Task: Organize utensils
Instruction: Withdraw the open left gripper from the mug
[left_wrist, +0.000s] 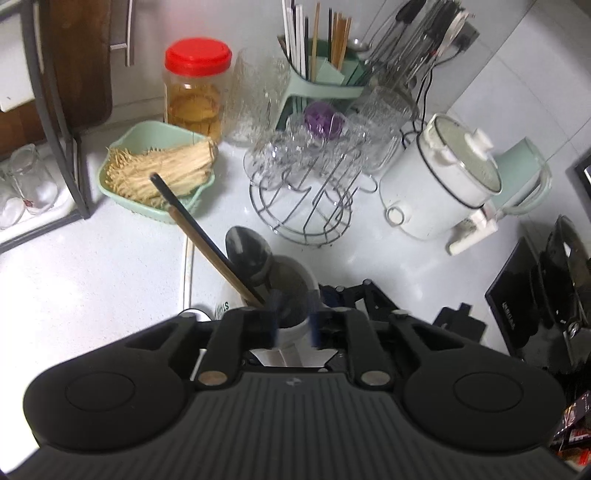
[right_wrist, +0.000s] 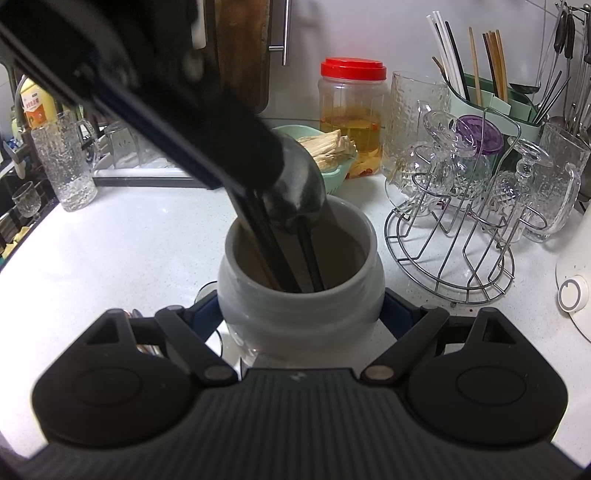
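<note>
Gripping the white ceramic jar (right_wrist: 299, 291) on the white tabletop (right_wrist: 122, 240), your right tool (right_wrist: 300, 314) presses its blue pads against the jar's two sides. Your left tool (left_wrist: 293, 319) hovers above the jar's mouth, jaws slightly apart and empty. Inside the jar stand a spoon (right_wrist: 297, 192), bowl up, and chopsticks (left_wrist: 192, 225) leaning toward 11 o'clock. Beyond, at 2 o'clock, a wire rack (right_wrist: 448, 258) holds glassware; a red-lidded jar (right_wrist: 352, 110) stands at 12 o'clock.

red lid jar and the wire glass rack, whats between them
A clear textured glass tumbler stands between the red-lidded jar and the wire rack; the right wrist view shows it best.
</note>
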